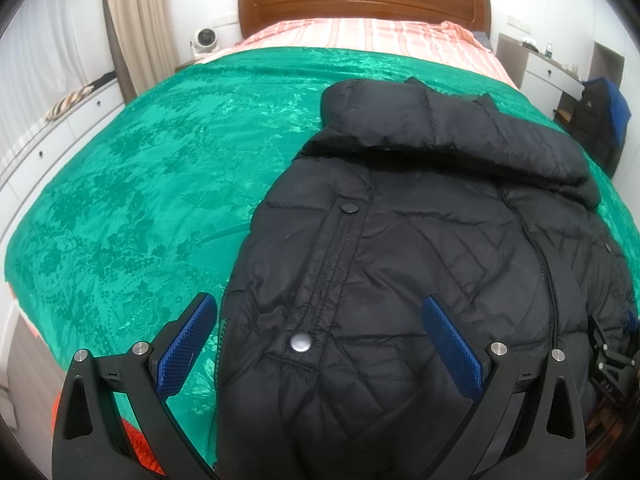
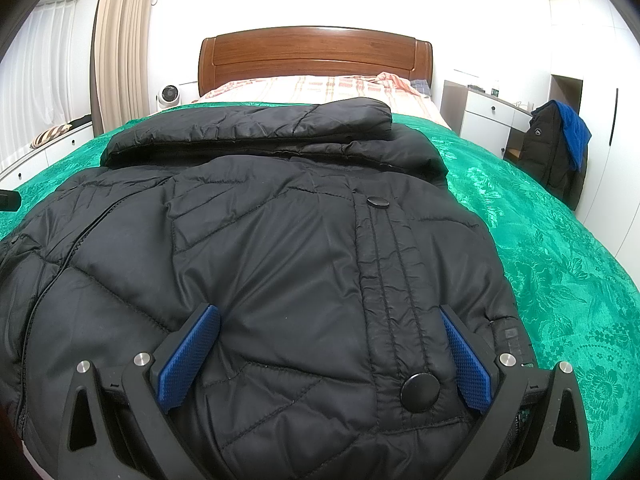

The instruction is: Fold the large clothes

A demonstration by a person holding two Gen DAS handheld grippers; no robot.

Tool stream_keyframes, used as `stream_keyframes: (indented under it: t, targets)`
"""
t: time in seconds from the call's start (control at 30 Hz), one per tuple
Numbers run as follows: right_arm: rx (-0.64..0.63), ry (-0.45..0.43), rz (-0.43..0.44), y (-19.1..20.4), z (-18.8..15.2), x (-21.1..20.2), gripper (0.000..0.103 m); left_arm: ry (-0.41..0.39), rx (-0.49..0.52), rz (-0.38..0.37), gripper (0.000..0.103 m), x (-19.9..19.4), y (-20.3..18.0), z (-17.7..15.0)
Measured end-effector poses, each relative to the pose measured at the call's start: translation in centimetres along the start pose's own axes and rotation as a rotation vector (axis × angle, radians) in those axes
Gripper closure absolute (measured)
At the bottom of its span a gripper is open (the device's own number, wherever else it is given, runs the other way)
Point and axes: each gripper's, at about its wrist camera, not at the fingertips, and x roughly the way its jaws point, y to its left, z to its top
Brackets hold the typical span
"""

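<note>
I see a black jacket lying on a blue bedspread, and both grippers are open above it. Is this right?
Not quite: the bedspread is green, not blue, as both wrist views show. The rest holds: the black jacket lies on it, and the left gripper and the right gripper are both open above it.

Left gripper (image 1: 320, 340) and right gripper (image 2: 330, 350) both point forward and slightly down, each with its 2 blue-padded fingers (image 1: 188, 346) spread wide, gripping nothing.
</note>
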Motion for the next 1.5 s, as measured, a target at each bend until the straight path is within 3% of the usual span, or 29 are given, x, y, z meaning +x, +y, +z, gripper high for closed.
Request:
stream_keyframes:
  t: [1.5]
  targets:
    - [-0.001,0.000,0.000,0.02,-0.03,0.01,0.000,0.008,-0.015,0.008,0.000,0.05,0.15,-0.04]
